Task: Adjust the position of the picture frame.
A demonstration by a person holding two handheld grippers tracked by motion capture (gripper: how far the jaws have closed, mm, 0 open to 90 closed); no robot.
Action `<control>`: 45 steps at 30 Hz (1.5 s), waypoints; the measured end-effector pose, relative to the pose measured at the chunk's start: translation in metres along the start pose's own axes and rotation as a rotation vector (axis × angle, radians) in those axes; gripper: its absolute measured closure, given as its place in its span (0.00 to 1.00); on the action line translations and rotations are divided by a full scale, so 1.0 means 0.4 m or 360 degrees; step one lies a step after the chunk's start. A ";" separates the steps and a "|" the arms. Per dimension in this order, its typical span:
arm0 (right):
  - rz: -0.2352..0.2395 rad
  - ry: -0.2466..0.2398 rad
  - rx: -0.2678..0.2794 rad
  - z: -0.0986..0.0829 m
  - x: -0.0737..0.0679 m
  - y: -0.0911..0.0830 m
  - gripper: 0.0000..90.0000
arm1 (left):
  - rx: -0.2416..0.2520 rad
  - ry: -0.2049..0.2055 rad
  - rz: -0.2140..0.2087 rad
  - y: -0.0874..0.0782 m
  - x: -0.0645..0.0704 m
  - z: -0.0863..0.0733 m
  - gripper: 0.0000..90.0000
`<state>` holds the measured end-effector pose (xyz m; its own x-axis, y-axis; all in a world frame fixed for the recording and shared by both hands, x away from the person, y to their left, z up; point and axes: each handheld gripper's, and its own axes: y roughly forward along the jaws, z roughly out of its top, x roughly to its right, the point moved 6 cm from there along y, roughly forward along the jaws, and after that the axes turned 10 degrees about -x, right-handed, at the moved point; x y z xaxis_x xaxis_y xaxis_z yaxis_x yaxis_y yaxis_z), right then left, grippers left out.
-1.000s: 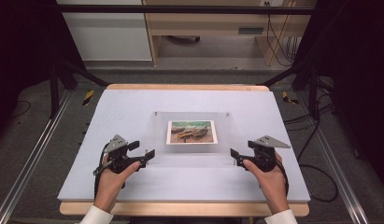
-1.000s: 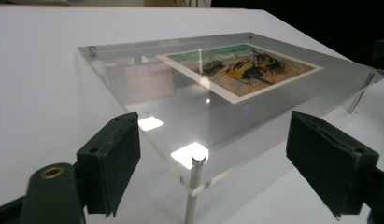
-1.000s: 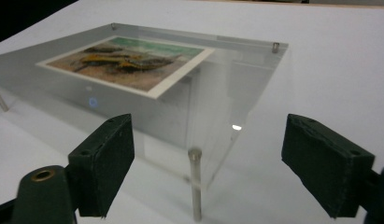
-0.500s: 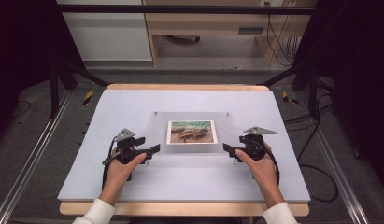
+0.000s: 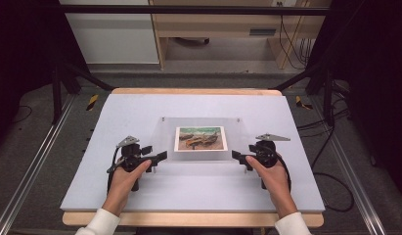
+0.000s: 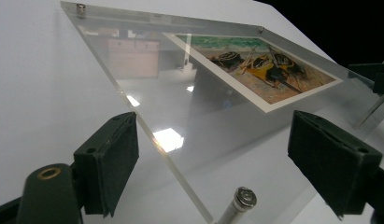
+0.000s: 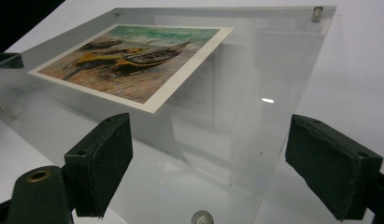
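Tools [image 5: 158, 157] [image 5: 236, 155] flanking acrylic frame [image 5: 242, 139]

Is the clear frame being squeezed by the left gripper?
No, the left gripper's fingers stand wide apart around the clear frame's corner.

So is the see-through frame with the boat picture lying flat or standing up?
Lying flat. The frame rests face-up on the table, raised slightly on small metal posts at its corners, picture facing the ceiling.

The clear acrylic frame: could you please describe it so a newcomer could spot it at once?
On the white table, look midway between the two handheld grippers. The clear acrylic frame lies flat there, silver studs at its corners, holding a painted print of beached boats.
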<state>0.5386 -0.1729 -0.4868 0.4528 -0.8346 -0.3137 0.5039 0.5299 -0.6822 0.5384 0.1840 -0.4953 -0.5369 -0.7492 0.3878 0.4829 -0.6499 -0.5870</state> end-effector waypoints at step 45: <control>0.0016 0.0018 0.0030 0.014 0.011 -0.009 0.22 | 0.0042 0.0078 0.0039 0.002 0.019 0.031 0.30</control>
<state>0.5430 -0.1777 -0.4818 0.4499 -0.8307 -0.3280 0.5133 0.5411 -0.6662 0.5432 0.1762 -0.4840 -0.5577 -0.7581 0.3380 0.5140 -0.6352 -0.5765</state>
